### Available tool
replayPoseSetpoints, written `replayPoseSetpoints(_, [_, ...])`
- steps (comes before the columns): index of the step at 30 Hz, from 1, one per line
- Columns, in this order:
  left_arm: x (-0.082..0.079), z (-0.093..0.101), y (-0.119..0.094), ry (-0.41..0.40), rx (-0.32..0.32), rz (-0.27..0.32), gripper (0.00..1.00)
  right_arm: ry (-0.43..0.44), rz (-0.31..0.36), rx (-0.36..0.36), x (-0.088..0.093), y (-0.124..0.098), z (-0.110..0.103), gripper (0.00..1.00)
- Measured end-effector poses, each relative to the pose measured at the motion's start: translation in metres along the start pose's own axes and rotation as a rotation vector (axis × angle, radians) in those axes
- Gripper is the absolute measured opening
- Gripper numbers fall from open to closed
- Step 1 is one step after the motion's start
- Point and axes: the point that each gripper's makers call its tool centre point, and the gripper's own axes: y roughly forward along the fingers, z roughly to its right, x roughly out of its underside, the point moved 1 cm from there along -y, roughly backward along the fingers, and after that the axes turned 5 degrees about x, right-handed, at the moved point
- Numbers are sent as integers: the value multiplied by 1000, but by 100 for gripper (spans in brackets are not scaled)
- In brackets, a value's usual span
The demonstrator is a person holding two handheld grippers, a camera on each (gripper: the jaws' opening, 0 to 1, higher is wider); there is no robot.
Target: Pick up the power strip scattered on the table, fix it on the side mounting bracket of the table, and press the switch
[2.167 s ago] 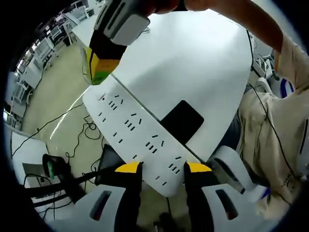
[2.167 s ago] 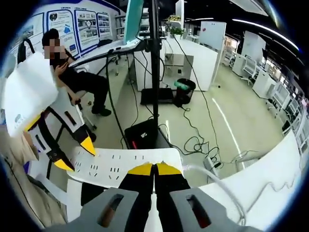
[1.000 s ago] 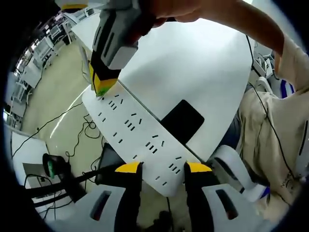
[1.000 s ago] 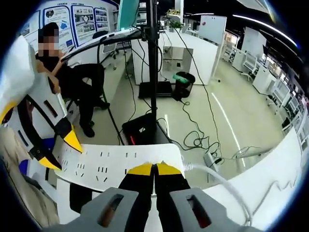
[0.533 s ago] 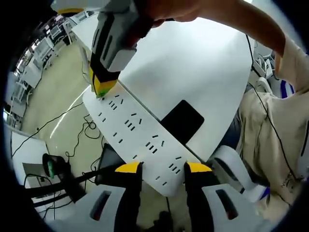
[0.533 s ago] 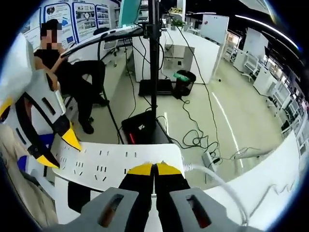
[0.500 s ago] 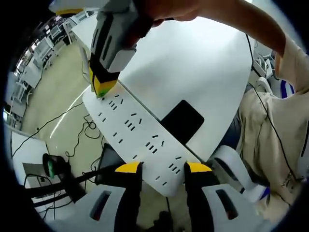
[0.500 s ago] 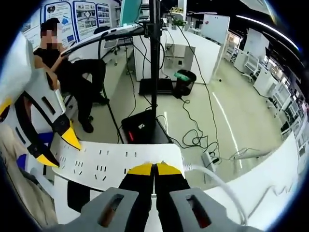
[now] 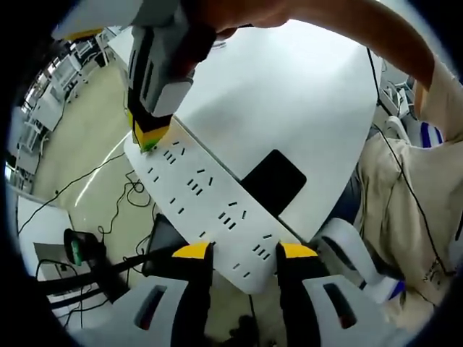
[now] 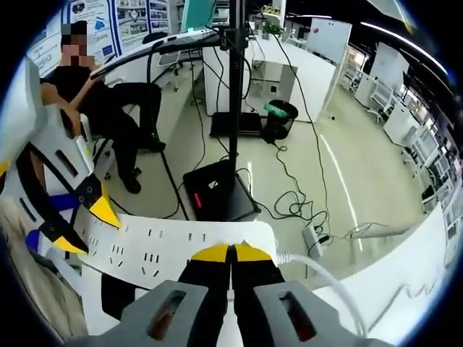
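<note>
Now we hold the power strip (image 9: 210, 210) along the near side edge of the table (image 9: 289, 94), where its bracket should be, though we cannot make the bracket out. Our left gripper (image 9: 244, 251) straddles the near end of the strip, its yellow-tipped jaws parted on either side of it; we cannot tell whether they actually clamp it. Our right gripper (image 10: 231, 252) has its jaws pressed together, tips touching the far end of the strip, next to where the white cord (image 10: 325, 278) leaves it. That looks to us like the press on the switch.

We judge the strip to be light, stiff, smooth plastic, long enough to swing if held at one end only. Taking hold across its narrow width near an end seems best, clear of the socket slots, with the cord likely to tug a little.

Posters (image 10: 137, 18) hang on the far wall; their writing is too small to read.
</note>
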Motion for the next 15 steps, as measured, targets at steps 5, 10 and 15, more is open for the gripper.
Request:
replayPoseSetpoints(5, [0,0,0,-2,0,7,39,-57,-6,27,-3,1,1,0])
replayPoseSetpoints(10, [0,0,0,-3,-2,3,39,-54,-9,31,-2,0,4,0])
replayPoseSetpoints(15, [0,0,1,0,-1,-5,39,-61,-18,32,-1,-1,6,0])
